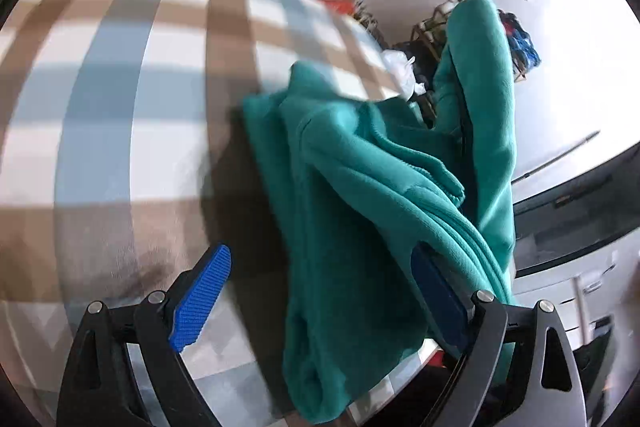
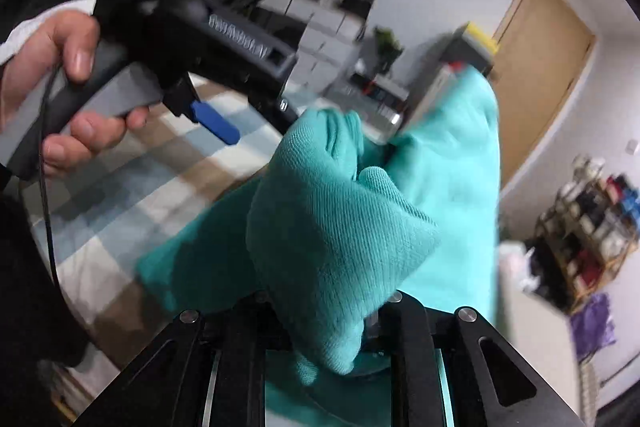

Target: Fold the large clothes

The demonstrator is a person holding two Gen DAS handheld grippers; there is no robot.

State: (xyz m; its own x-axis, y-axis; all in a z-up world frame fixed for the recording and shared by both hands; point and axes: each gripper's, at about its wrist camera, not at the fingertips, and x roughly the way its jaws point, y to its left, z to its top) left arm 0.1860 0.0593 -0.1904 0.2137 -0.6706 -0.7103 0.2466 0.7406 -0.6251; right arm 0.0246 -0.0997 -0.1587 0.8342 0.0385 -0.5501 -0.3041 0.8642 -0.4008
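1. Count: one teal garment (image 1: 360, 187), fleece-like. Two tools. One checked surface (image 1: 120, 87) in blue, white and brown squares.
2. Left tool (image 1: 320, 291): released, jaws spread wide. The blue ribbed pad at 8 o'clock is bare; the pad at 4 o'clock lies against a fold of the garment, which drapes over that finger.
3. In the right wrist view the left tool (image 2: 218, 121) sits at 10 o'clock, its grey handle gripped by a bare hand (image 2: 60, 87), thumb on top, fingers curled beneath. One blue pad shows.
4. Right tool (image 2: 320, 327): clenched on the garment; a bunched corner of teal cloth (image 2: 332, 247) rises from between the black fingers at 6 o'clock.
5. Garment location: lifted off the surface, hanging between the two tools, one part reaching to 1 o'clock in both views.
6. Hidden or unclear: right tool's pads are covered by cloth. The garment's type cannot be told. The background shelving (image 2: 592, 227) at 3 o'clock is blurred.
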